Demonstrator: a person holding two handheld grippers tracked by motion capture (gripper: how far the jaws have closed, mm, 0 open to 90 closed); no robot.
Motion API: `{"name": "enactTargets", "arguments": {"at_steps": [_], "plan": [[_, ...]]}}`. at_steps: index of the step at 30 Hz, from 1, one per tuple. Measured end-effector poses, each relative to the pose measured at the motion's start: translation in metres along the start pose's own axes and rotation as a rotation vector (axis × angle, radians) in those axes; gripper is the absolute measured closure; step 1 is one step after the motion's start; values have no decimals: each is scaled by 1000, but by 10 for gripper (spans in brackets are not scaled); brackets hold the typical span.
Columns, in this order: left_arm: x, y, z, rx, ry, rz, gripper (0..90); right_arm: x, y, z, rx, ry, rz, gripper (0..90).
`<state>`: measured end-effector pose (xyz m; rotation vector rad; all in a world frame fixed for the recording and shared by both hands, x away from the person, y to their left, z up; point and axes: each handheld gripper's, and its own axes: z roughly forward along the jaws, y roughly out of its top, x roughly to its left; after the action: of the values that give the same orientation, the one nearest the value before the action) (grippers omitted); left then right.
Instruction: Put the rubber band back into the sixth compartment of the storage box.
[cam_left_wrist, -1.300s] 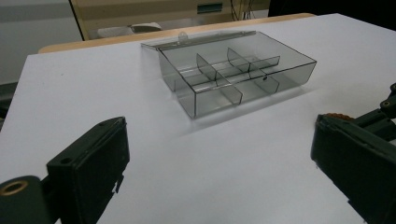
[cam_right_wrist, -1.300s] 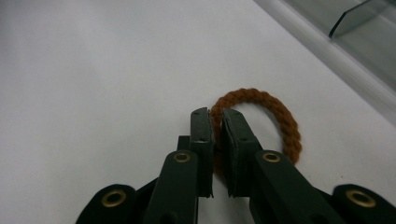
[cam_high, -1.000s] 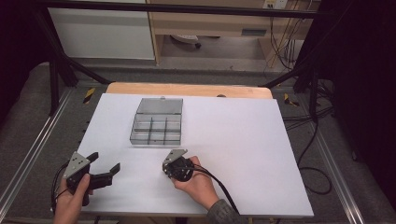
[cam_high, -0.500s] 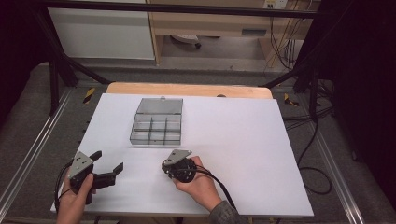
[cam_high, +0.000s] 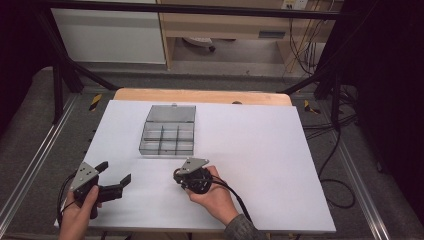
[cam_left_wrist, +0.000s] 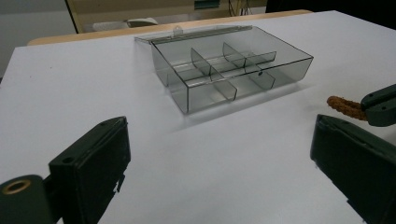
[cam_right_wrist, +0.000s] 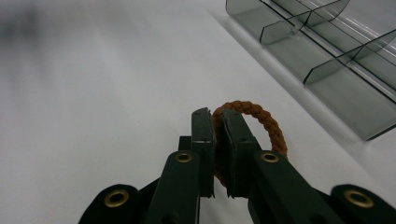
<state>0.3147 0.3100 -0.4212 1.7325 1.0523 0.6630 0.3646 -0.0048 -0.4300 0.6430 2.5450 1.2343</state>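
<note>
- The right gripper (cam_right_wrist: 217, 140) pinches a brown ring (cam_right_wrist: 261, 123), just in front of the clear box (cam_high: 167, 136).
- The left gripper (cam_high: 114, 176) has its jaws wide apart with nothing between them, near the box's front left corner.

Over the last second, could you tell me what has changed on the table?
Very little: the left gripper has drifted slightly toward the table's near edge, jaws open and empty. The right gripper stays shut on the brown braided ring, and the clear compartment box has not moved, its lid open.
</note>
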Motion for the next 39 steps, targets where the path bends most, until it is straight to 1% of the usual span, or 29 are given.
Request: {"name": "enactTargets", "arguments": {"at_steps": [8,12,21,25,30,31,34,39], "plan": [[-2,1,0,3,-2,11,51,0,5,-3,-18,0,-3,846],[-3,1,0,2,-1,17,51,1,7,-3,-16,7,-6,846],[-2,1,-2,2,0,18,51,-4,16,-10,-12,0,-20,846],[-2,1,-2,1,-2,19,50,-5,21,-12,-21,10,-15,846],[-3,1,-2,3,-3,23,50,-6,25,-14,-12,7,-30,846],[-2,1,-2,3,-4,23,50,-6,25,-14,-12,6,-30,845],[-2,1,-2,4,-5,22,50,-8,27,-16,-31,23,-5,846],[-2,1,-2,4,-6,24,50,-8,31,-18,-25,6,-22,845]]}}
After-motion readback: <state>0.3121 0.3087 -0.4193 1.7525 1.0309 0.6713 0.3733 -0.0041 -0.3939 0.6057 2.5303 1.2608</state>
